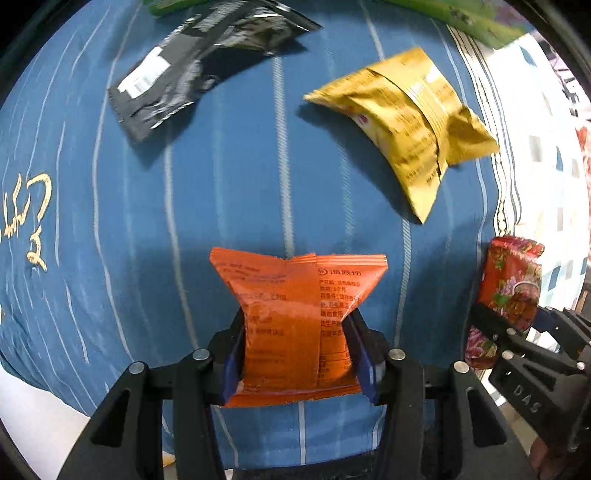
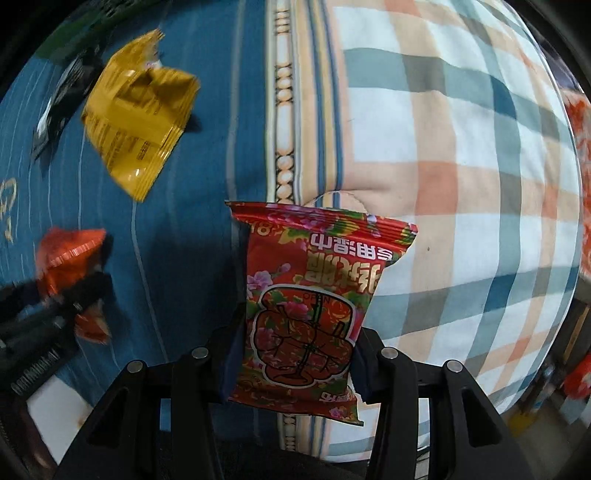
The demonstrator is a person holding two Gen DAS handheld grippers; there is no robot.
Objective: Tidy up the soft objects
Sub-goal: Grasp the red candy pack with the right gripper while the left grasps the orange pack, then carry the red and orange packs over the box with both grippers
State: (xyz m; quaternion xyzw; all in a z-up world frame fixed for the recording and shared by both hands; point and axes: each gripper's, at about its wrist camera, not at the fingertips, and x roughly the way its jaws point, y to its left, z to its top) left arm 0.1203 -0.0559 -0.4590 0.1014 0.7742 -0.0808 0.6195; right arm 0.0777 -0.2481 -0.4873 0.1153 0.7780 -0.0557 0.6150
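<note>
My left gripper [image 1: 295, 354] is shut on an orange snack packet [image 1: 295, 321] and holds it above the blue striped bed cover [image 1: 221, 184]. My right gripper [image 2: 295, 350] is shut on a red flowered snack packet [image 2: 310, 306] and holds it above the seam between the blue cover and the checked bedding [image 2: 461, 166]. The red packet also shows at the right edge of the left wrist view [image 1: 506, 291], the orange one at the left of the right wrist view [image 2: 70, 258]. A yellow packet [image 1: 406, 122] and a black packet [image 1: 192, 66] lie on the blue cover beyond.
Green packaging [image 1: 476, 18] lies at the far edge of the blue cover. The cover carries gold embroidery [image 1: 33, 221] at the left. A beaded trim band [image 2: 284, 129] runs between the blue cover and the checked bedding. Something orange-red [image 2: 583, 147] sits at the far right.
</note>
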